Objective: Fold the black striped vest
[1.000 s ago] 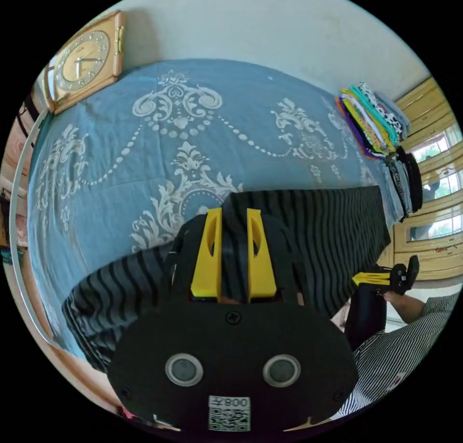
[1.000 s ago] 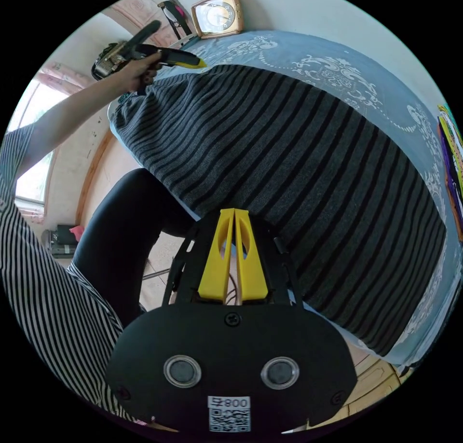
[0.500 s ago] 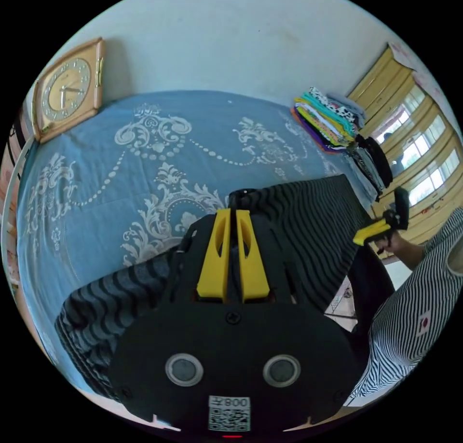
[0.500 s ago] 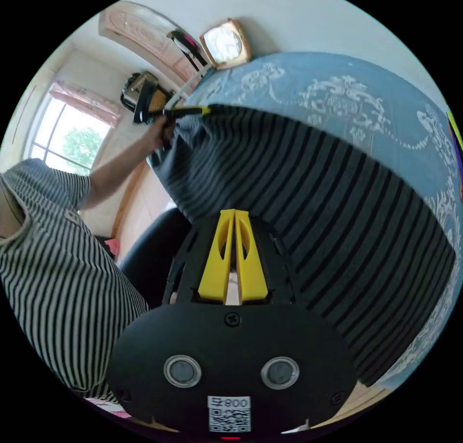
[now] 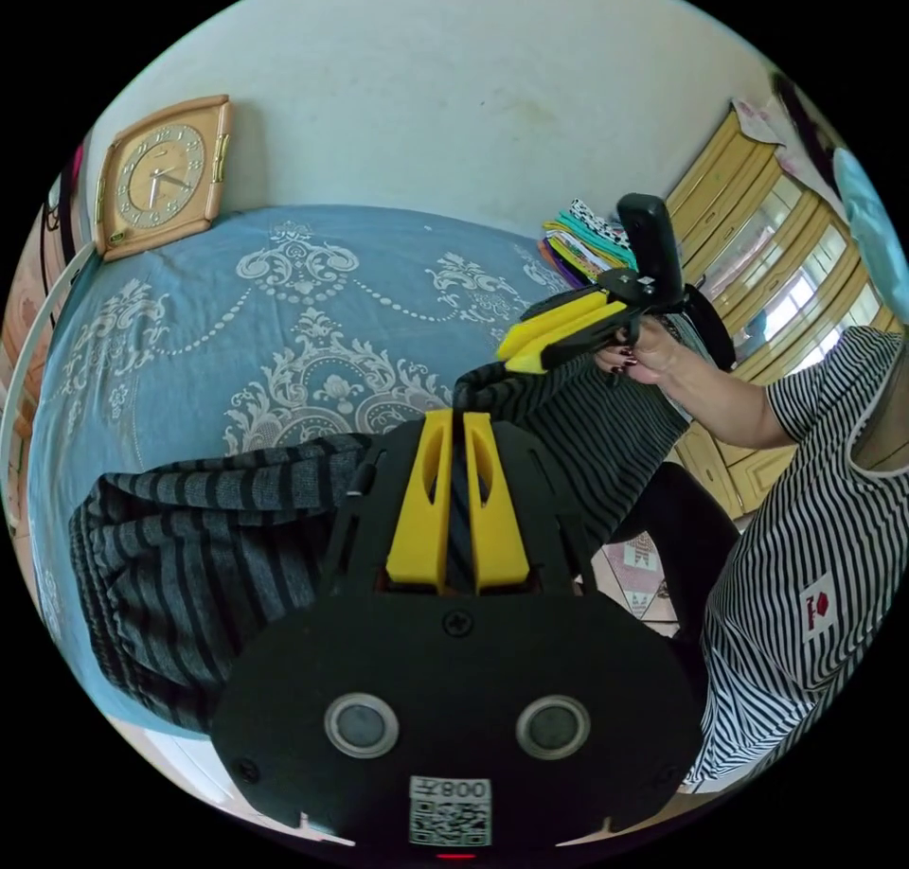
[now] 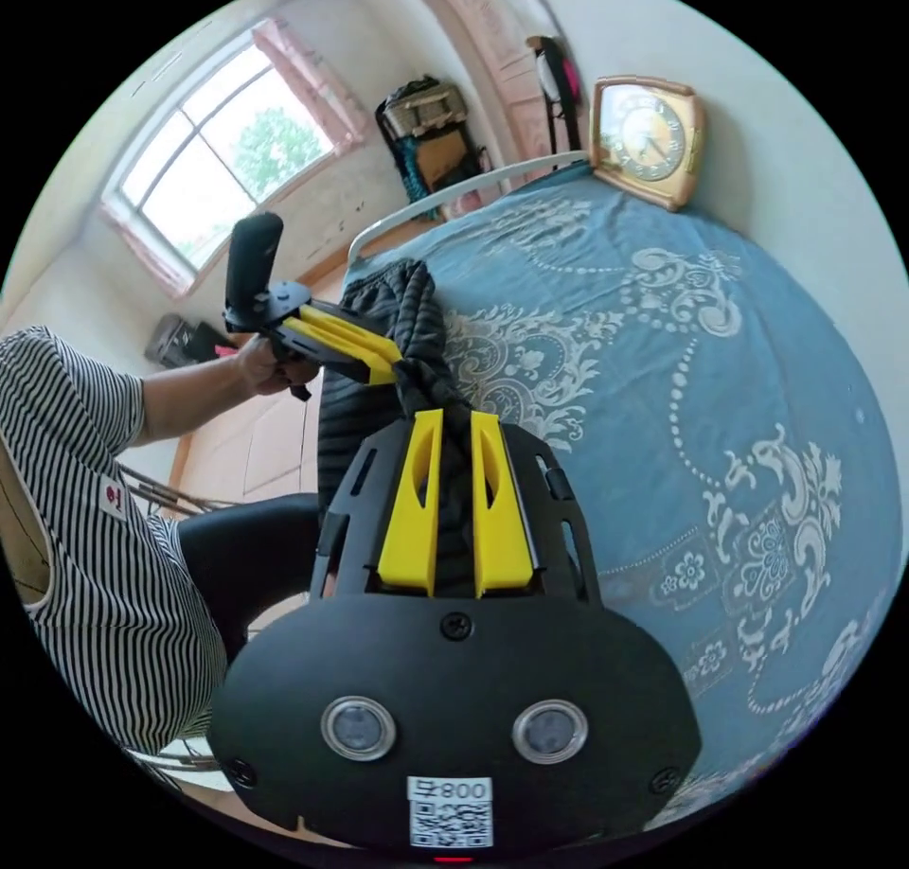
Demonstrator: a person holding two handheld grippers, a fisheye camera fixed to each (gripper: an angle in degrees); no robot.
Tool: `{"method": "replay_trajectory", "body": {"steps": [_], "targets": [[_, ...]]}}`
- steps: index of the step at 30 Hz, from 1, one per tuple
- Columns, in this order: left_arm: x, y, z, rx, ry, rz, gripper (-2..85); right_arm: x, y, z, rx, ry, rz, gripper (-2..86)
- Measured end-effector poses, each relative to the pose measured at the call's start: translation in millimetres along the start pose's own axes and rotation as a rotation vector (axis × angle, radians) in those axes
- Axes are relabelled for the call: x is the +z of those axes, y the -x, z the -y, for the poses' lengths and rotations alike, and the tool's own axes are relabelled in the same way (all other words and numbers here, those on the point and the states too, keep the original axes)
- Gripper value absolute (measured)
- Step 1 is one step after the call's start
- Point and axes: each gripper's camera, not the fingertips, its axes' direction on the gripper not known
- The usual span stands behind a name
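Tools: two, each with two yellow jaws on a black body.
Left tool (image 5: 455, 416): jaws nearly together, both pressing a pinched fold of the black striped vest (image 5: 208, 538); in the right gripper view it (image 6: 390, 365) came in from 10 o'clock, a hand (image 6: 265, 363) around its black handle.
Right tool (image 6: 454, 419): jaws a little apart with bunched vest cloth between them, gripping it; in the left gripper view it (image 5: 516, 356) pointed in from 2 o'clock, held by a hand (image 5: 644, 358), tips at the vest's raised edge.
Vest: one, gathered between the two tools, which stood just beside each other; its (image 6: 379, 386) lower part lay heaped on the bed toward 8 o'clock in the left gripper view.
Bed: one blue patterned bedspread (image 6: 720, 415), broad bare cloth beyond the vest; the vest sat at the near edge.
Clock: one wooden-framed wall clock (image 5: 163, 176) leaning at the bed's far edge.
Folded clothes: one colourful stack (image 5: 582, 239) at 1 o'clock in the left gripper view.
Window: one (image 6: 222, 164) at 11 o'clock in the right gripper view.
Person: striped top (image 5: 805, 566) at 4 o'clock.
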Motion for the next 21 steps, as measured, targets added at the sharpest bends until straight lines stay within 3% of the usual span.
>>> {"method": "replay_trajectory", "body": {"steps": [11,21], "targets": [[-11,1,5,0.046,-0.018,0.036,1.9,1,0,54,-0.082,0.095,-0.092,1.5],[17,30,43,-0.032,-0.190,0.095,0.4,-18,-56,82,0.122,0.022,-0.189,0.5]]}}
